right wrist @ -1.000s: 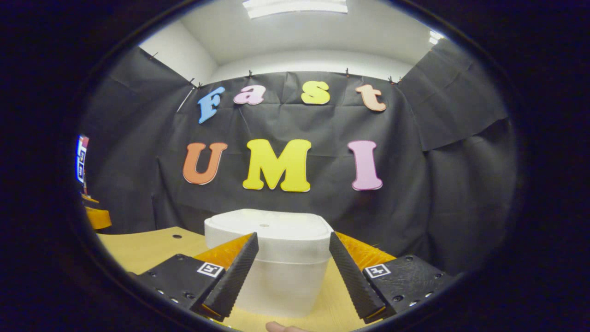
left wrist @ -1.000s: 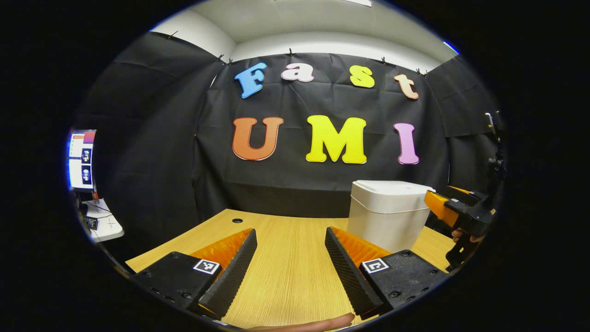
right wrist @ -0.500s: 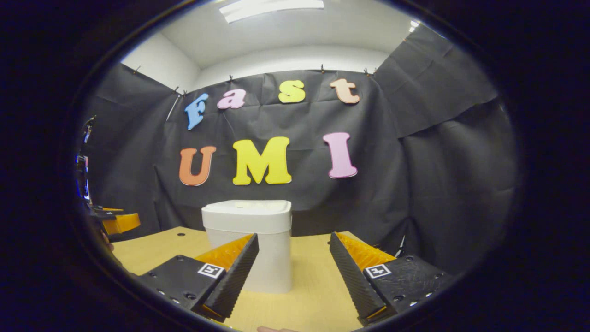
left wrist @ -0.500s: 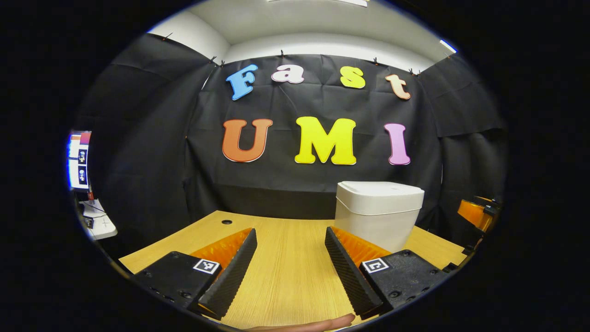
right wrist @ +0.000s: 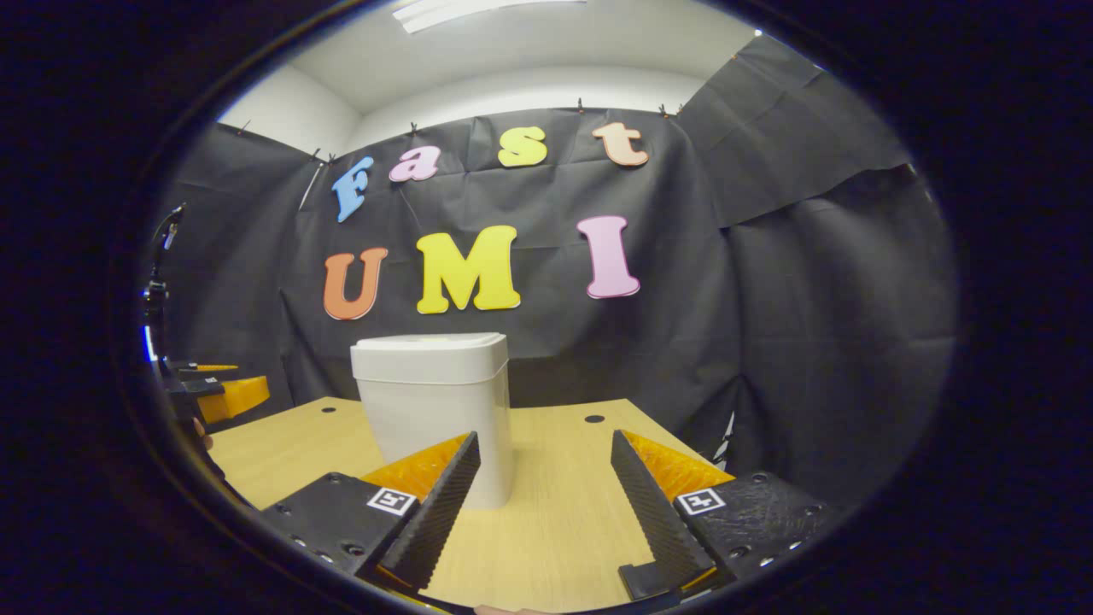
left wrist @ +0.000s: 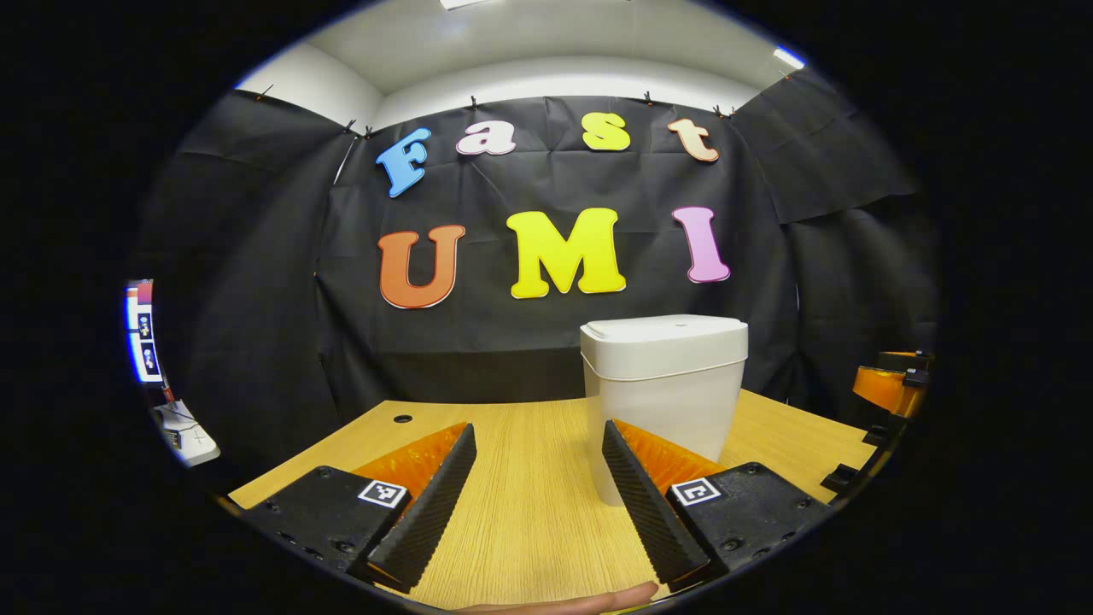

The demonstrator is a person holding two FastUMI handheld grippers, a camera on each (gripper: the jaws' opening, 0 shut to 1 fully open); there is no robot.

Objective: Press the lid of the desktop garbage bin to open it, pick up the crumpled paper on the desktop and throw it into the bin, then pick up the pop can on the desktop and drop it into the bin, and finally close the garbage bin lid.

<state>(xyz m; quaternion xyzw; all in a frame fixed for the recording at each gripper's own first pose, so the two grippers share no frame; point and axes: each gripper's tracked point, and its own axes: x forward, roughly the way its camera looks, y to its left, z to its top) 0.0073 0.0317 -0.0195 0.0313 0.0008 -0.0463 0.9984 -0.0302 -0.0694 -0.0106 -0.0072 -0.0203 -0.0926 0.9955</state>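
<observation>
The white garbage bin (left wrist: 662,384) stood upright with its lid (left wrist: 664,329) down on the far part of the wooden desktop (left wrist: 529,504), while the left gripper (left wrist: 534,500) and the right gripper (right wrist: 542,504) hovered near, fingers spread wide, holding nothing

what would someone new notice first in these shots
The white garbage bin stands upright on the wooden desktop, its lid shut, in front of the black cloth wall. Low in each view an open tool frames it: the left tool and the right tool, both holding nothing.
</observation>
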